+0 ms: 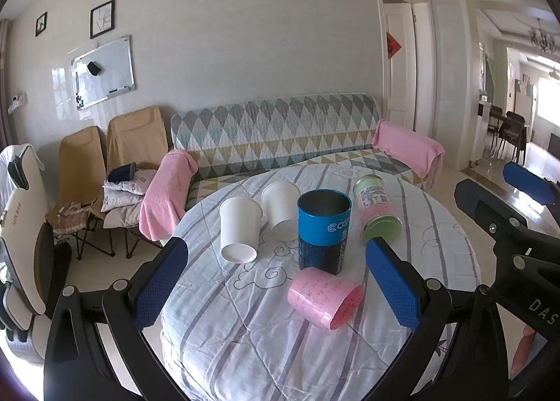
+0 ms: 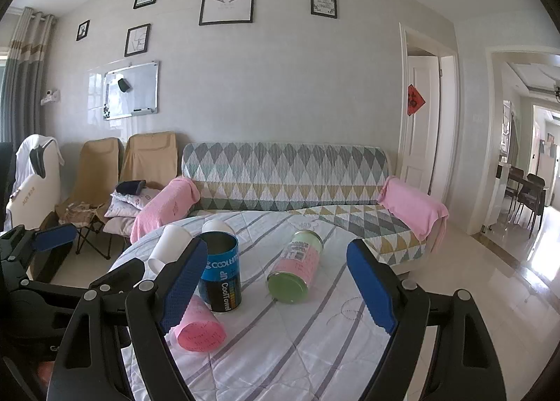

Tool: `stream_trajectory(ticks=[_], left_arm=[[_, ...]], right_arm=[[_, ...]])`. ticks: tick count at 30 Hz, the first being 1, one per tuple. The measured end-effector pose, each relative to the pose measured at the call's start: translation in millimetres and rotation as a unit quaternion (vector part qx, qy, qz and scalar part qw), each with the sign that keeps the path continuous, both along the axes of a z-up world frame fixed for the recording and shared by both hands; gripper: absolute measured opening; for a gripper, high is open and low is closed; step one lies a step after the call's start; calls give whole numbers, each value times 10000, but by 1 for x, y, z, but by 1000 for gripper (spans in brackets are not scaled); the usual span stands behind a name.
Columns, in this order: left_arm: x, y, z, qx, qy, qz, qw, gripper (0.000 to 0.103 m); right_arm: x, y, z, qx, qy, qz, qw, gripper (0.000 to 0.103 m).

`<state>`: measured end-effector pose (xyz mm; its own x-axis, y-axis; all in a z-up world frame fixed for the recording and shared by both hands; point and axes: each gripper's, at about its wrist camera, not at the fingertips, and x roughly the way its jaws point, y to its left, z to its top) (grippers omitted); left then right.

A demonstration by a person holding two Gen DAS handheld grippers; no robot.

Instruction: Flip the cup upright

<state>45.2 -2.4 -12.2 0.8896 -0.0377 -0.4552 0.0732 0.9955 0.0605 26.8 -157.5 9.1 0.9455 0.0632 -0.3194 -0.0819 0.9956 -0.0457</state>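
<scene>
A pink cup (image 1: 323, 297) lies on its side on the round table (image 1: 245, 331), its mouth to the right; it also shows in the right wrist view (image 2: 200, 327). A green-and-pink can (image 1: 376, 209) (image 2: 297, 269) also lies on its side. A blue tin (image 1: 323, 231) (image 2: 221, 271) stands upright with its open end up. Two white paper cups (image 1: 239, 229) (image 1: 281, 210) rest tilted on their sides behind it. My left gripper (image 1: 274, 282) is open, the pink cup between its fingers' lines and just ahead. My right gripper (image 2: 276, 285) is open, above the table.
A patterned sofa (image 1: 276, 131) with pink towels on its arms stands behind the table. Two folding chairs (image 1: 105, 163) are at the left. A doorway (image 1: 402, 61) and tiled floor lie to the right. The table has a striped quilted cover.
</scene>
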Motion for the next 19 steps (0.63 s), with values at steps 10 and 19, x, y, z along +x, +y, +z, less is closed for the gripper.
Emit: stream_trajectory(ticks=[10,19], left_arm=[[0,3,-1,36,14,19,10000,103],[5,9,-3,52,17,1,10000,103]], right_arm=[[5,-1,-6,57,118,18,9999,83],[14,4,-10,92,241,74,9996,83]])
